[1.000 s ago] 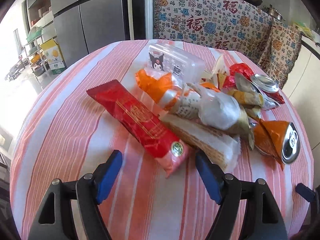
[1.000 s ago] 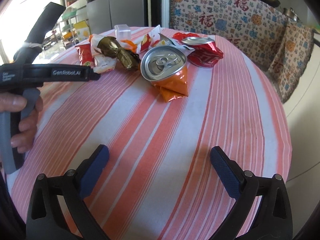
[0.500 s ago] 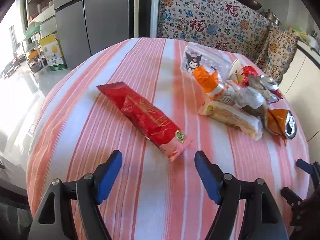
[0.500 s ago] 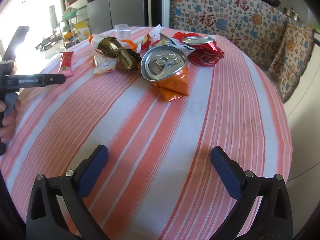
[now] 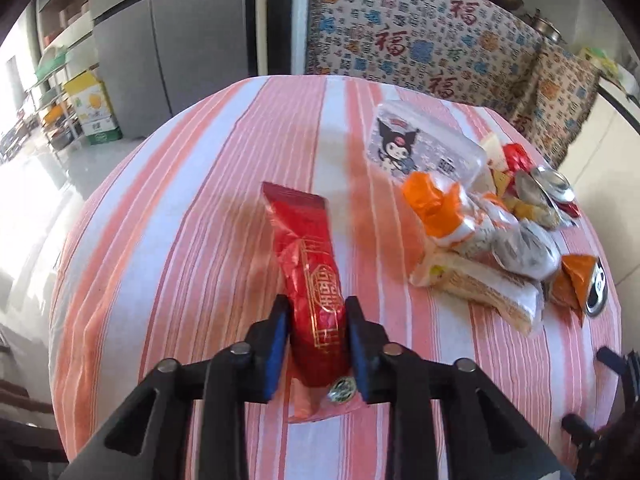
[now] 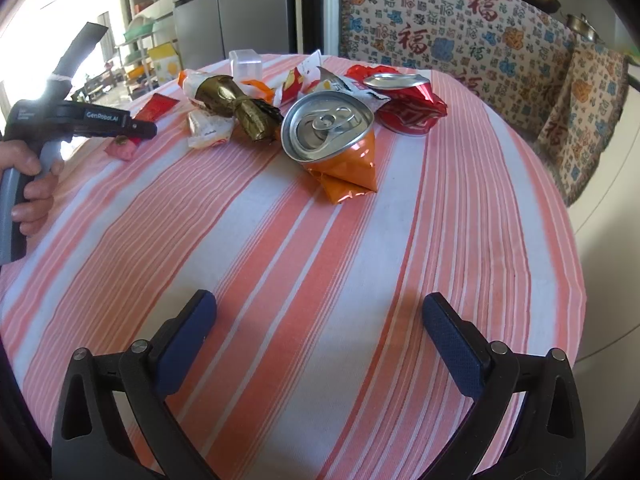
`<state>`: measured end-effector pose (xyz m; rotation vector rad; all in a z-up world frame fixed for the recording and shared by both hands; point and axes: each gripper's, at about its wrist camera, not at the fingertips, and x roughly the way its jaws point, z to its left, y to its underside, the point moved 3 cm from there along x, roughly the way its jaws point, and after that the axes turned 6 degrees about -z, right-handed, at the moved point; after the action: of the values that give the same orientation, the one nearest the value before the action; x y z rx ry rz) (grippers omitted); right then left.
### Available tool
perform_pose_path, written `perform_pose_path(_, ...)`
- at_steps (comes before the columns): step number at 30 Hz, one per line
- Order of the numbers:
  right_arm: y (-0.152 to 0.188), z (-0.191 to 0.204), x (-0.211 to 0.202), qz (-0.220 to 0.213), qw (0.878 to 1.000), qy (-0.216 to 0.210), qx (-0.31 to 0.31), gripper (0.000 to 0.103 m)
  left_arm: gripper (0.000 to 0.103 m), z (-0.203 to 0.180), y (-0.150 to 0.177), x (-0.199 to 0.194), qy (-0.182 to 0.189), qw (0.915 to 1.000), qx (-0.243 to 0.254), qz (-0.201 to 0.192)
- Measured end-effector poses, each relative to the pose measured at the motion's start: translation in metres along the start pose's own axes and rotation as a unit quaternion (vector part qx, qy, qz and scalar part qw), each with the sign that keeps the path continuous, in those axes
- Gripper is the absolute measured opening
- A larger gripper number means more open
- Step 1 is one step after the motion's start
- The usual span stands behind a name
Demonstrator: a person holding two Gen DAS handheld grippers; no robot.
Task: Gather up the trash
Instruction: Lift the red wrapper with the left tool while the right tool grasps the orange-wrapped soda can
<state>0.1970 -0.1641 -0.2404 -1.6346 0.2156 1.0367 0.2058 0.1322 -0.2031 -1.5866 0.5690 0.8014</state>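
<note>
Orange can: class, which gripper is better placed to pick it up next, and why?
Right. The right gripper is open and empty, facing the orange can; the left gripper is shut on the red wrapper.

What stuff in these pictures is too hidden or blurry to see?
- Left wrist view: the red wrapper has its near end hidden between the left gripper pads.
- Left wrist view: the right gripper is cut off by the edge.
- Right wrist view: the clear box is partly hidden behind the wrapper pile; its contents can't be told.
- No trash bin shows in either view.

Crushed orange can [image 6: 334, 148] beside crushed red can [image 6: 408, 108].
</note>
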Motion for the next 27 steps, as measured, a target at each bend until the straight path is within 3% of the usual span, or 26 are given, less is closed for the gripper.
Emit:
perform_pose_path(5,0.000,0.000,0.000,0.000,1.000,0.000,0.000,0.102,0.024,-0.019,0.030,-0.032,0.082,0.9933,0.079,0.020)
perform_pose_path(9,0.000,0.000,0.000,0.001,1.000,0.001,0.001,0.102,0.029,-0.038,0.045,-0.053,0.108,0.9889,0.100,0.018)
perform_pose_path(13,0.000,0.000,0.001,0.002,1.000,-0.004,0.003,0.103,0.055,-0.054,0.052,-0.054,0.084,0.9901,0.113,0.001)
perform_pose_path(18,0.000,-0.003,-0.002,0.004,1.000,-0.021,-0.005,0.102,0.056,-0.057,0.059,-0.043,0.052,0.9929,0.107,0.007)
perform_pose_path(27,-0.047,-0.009,0.000,-0.028,0.998,-0.027,-0.050,0.102,0.056,-0.049,0.057,-0.046,0.067,0.9943,0.082,0.005)
